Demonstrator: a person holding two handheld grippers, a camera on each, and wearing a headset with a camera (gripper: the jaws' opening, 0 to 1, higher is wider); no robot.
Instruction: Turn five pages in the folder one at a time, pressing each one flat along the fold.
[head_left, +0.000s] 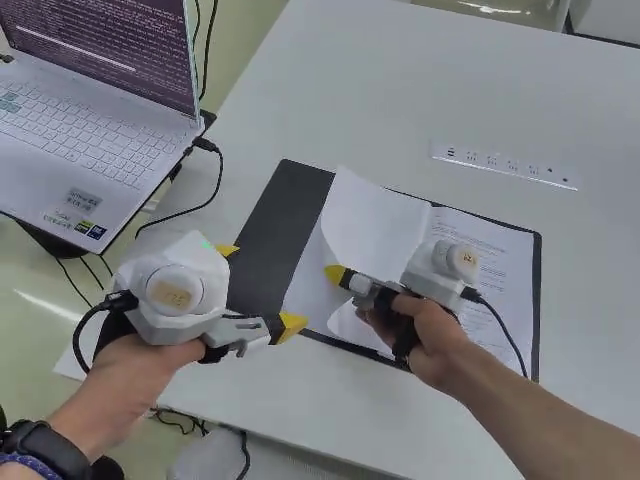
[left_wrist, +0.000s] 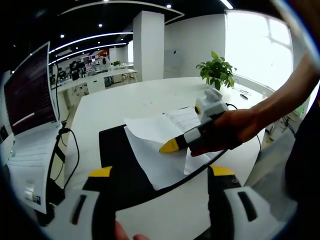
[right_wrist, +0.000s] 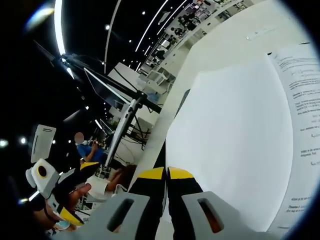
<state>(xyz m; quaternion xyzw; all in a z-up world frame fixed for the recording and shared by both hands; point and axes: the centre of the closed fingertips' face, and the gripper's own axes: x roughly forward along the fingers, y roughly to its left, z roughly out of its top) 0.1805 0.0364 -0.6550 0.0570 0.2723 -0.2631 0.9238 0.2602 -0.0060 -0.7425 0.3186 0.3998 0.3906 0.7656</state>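
Left gripper (head_left: 260, 286) nearest: jaws spread, empty, at the near-left edge of the open folder (head_left: 283, 215). Right gripper (head_left: 336, 273): jaws closed, apparently pinching the free edge of the lifted, curling page (head_left: 372, 222). Best to carry the page leftward in a low arc, keeping slack, then flatten from the fold outward.

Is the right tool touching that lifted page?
Touching. The right gripper view shows the right tool shut on the edge of the lifted page, holding it off the folder.
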